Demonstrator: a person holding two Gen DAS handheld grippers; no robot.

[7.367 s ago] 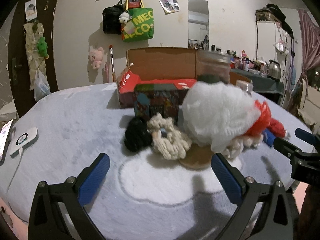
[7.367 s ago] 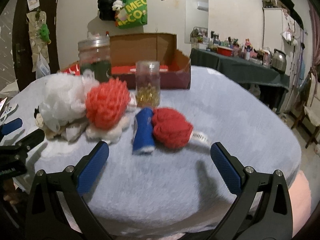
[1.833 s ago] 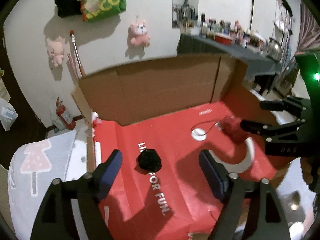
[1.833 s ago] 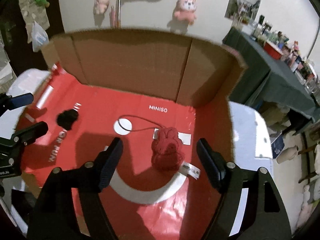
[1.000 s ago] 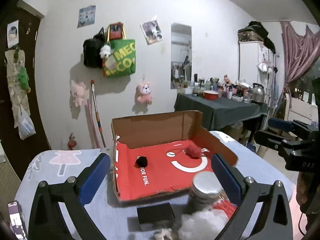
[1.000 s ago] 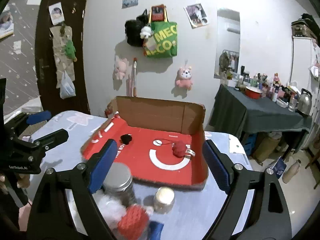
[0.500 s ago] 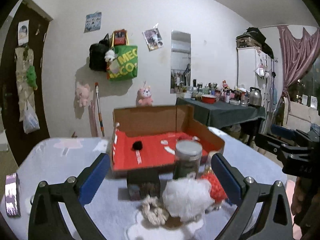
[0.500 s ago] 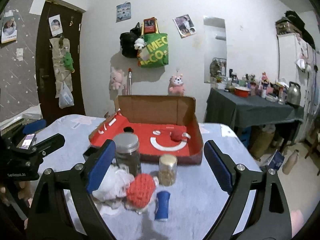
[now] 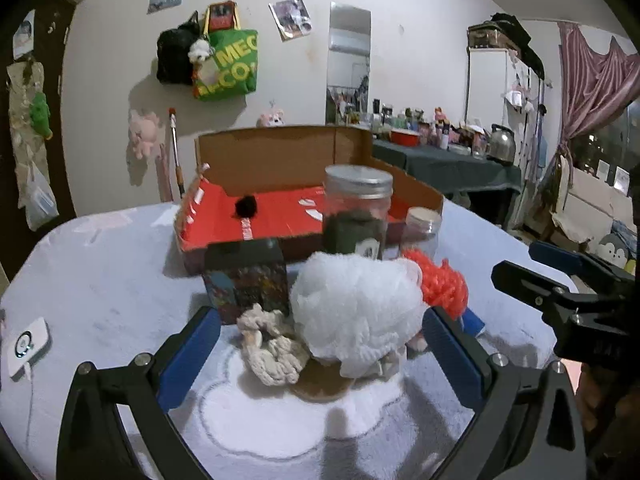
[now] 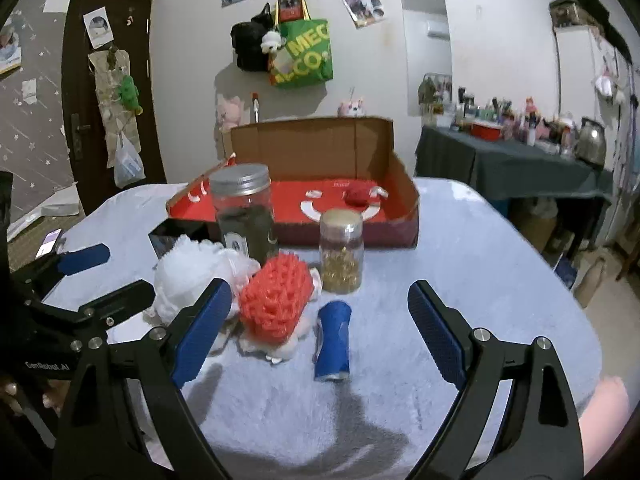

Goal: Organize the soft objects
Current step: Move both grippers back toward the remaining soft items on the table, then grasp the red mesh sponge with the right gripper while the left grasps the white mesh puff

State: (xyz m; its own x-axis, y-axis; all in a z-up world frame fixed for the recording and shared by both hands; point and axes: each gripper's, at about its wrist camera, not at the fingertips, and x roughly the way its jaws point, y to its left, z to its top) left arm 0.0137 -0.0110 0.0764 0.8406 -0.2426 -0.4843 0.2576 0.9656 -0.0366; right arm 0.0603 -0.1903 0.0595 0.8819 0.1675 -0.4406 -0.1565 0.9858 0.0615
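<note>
**Both claws spread, empty, low over the table**

Left claw [image 9: 320, 344] – jaws wide, nothing pinched. White puff [image 9: 356, 308] sits just ahead, between the fingertips, no pad touching it. Rope knot [image 9: 272, 348] is ahead-left of centre, touching the puff. Patterned tin [image 9: 248, 280] stands behind the knot; big jar [image 9: 357, 210] behind the puff. Orange puff [image 9: 444, 280] peeks out ahead-right.

Right claw [image 10: 318, 316] – jaws wide, empty. Blue roll [image 10: 334, 340] lies just ahead, between the fingertips, apart from both pads. Orange puff [image 10: 276, 298] is ahead-left, near the left fingertip; white puff [image 10: 192, 272] further left, partly behind that finger. Small jar [image 10: 341, 256] stands just past the roll.

Box [image 10: 408, 196] is well ahead of both claws – inside it a black pom [image 9: 245, 206] on the left, a red plush [image 10: 357, 197] on the right. All rests on the fuzzy table cover [image 10: 460, 264].
</note>
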